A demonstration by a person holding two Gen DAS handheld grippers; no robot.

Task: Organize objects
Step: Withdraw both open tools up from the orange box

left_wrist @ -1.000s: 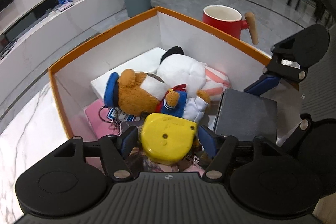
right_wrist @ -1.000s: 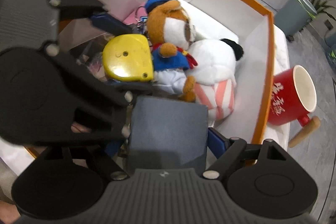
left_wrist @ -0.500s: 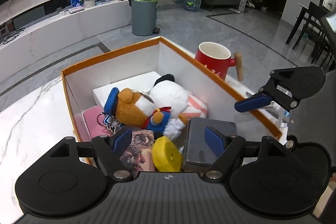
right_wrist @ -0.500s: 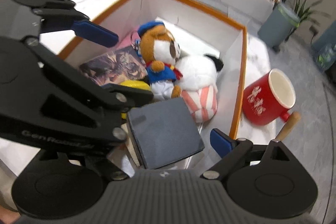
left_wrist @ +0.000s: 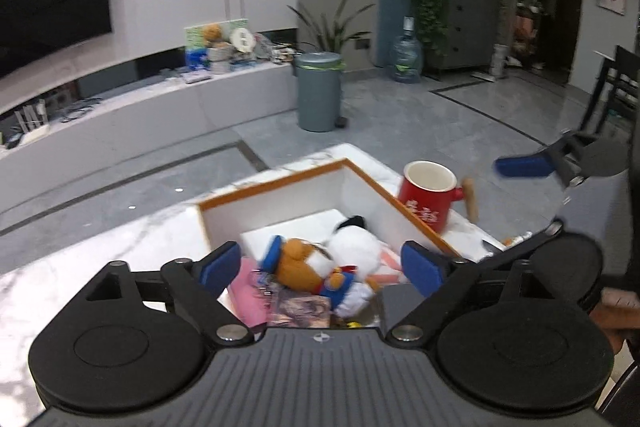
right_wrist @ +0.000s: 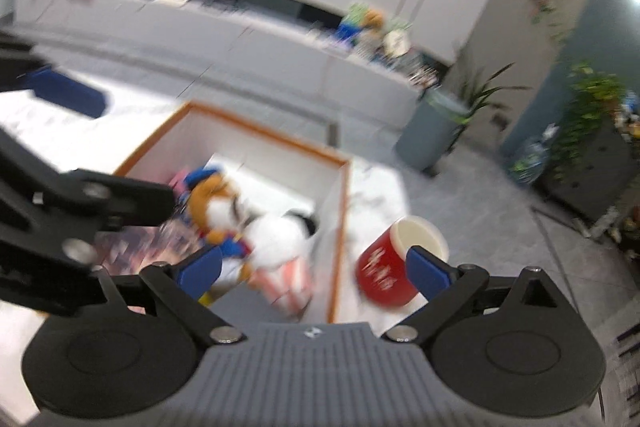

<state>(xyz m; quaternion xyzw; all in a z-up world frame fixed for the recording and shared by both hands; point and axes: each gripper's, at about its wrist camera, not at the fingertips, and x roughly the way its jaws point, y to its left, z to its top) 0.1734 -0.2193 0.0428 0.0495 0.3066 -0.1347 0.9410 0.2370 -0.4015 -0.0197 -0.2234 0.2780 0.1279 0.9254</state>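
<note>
An orange-rimmed white box (left_wrist: pixel 272 183) on the marble table holds a brown plush with a blue cap (left_wrist: pixel 300 261), a white plush (left_wrist: pixel 354 243), a pink item (left_wrist: pixel 248 291), a picture card (left_wrist: pixel 300 309) and a dark grey box (left_wrist: pixel 398 301). Only a sliver of a yellow object (left_wrist: pixel 353 325) shows. My left gripper (left_wrist: pixel 320 269) hovers above the box's near end, its jaws opening with nothing held. My right gripper (right_wrist: pixel 314 273) also hangs over the grey box (right_wrist: pixel 248 303), its jaws opening and empty. A red mug (right_wrist: pixel 386 269) stands just outside the box.
The red mug (left_wrist: pixel 430 195) with a wooden handle sits right of the box on the marble table (left_wrist: pixel 80 267). Beyond lie a grey bin (left_wrist: pixel 319 91), a low white TV console (left_wrist: pixel 140 107), a water bottle (left_wrist: pixel 406 57) and dark chairs (left_wrist: pixel 618 95) at the right.
The left gripper let go of the yellow object and the right let go of the dark grey box, both now lying in the box. Both grippers rose, tilted up and widened.
</note>
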